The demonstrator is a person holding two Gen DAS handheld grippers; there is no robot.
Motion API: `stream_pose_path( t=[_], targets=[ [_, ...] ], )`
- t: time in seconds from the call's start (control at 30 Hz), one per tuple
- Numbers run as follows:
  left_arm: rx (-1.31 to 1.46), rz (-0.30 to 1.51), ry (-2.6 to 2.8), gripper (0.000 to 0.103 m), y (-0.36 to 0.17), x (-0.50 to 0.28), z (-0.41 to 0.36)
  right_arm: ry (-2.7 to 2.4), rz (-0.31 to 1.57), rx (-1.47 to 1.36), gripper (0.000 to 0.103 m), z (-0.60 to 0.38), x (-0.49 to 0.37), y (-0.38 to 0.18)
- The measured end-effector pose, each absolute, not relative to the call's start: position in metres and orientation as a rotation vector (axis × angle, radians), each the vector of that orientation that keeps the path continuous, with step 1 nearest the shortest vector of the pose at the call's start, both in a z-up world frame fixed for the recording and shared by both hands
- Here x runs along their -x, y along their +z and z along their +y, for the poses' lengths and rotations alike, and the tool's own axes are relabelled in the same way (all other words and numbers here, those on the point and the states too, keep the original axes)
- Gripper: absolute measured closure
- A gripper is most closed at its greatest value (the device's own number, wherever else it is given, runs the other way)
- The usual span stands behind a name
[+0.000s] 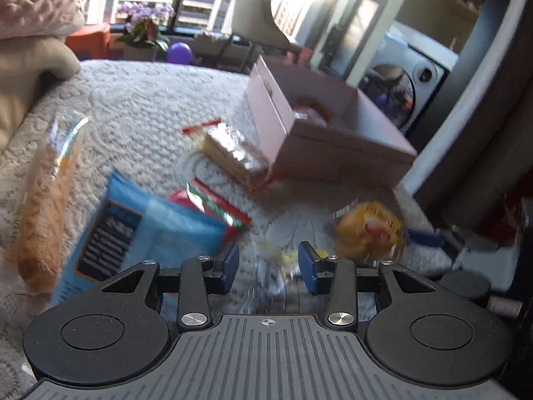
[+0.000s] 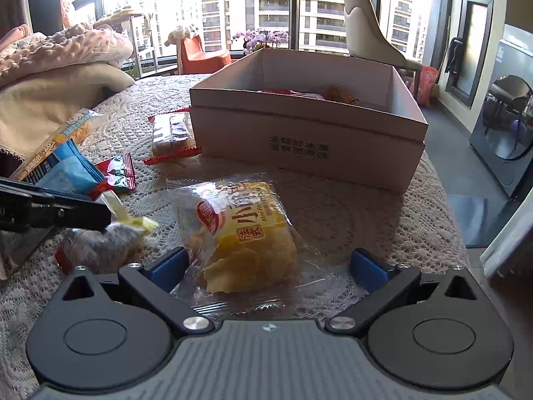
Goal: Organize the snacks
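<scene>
Straddling bread pack [image 2: 246, 233], right gripper [image 2: 269, 265] spread wide, pads clear. Left gripper [image 1: 268, 263] half-apart over clear-wrapped snack [image 2: 100, 246], grip unclear. Box [image 2: 333, 140] beyond. Risk: pads pinch only loose film, pack slips.

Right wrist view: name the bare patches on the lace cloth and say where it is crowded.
Bare lace cloth runs right of the yellow bread pack, in front of the cardboard box, out to the table edge. Another bare stretch lies behind the red-edged wafer pack, beside the folded blankets. The left is crowded: blue pouch, red wrapper, left gripper.
</scene>
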State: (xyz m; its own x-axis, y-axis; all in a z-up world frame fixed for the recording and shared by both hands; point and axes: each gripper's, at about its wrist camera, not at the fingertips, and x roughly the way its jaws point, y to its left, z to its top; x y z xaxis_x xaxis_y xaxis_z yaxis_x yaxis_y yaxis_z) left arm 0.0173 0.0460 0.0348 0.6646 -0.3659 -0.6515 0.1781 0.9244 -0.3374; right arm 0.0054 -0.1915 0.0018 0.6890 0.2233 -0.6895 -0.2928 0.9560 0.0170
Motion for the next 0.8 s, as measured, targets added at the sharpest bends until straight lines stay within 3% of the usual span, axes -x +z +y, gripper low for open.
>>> stream_pose_path(
  t=[0.2, 0.4, 0.47, 0.57, 0.73, 0.8],
  targets=[
    [0.419, 0.69, -0.174, 0.06, 0.059, -0.069, 0.066, 0.288, 0.758, 0.096, 0.001, -0.191, -0.006, 0.002],
    [0.335, 0.802, -0.079, 0.06, 0.036, -0.145, 0.054, 0.285, 0.756, 0.094, 0.001, -0.191, -0.006, 0.002],
    [0.281, 0.801, -0.092, 0.049, 0.027, -0.152, 0.047, 0.287, 0.756, 0.091, 0.001, -0.192, -0.005, 0.001],
    [0.327, 0.786, -0.127, 0.047, 0.017, -0.147, 0.052, 0.289, 0.755, 0.088, 0.0, -0.193, -0.005, 0.002],
    [0.256, 0.799, -0.235, 0.06, 0.018, -0.119, 0.041, 0.289, 0.755, 0.087, 0.0, -0.193, -0.004, 0.002],
    [0.244, 0.811, -0.272, 0.06, 0.018, -0.102, 0.037, 0.292, 0.752, 0.08, 0.0, -0.194, -0.004, 0.002]
  ],
)
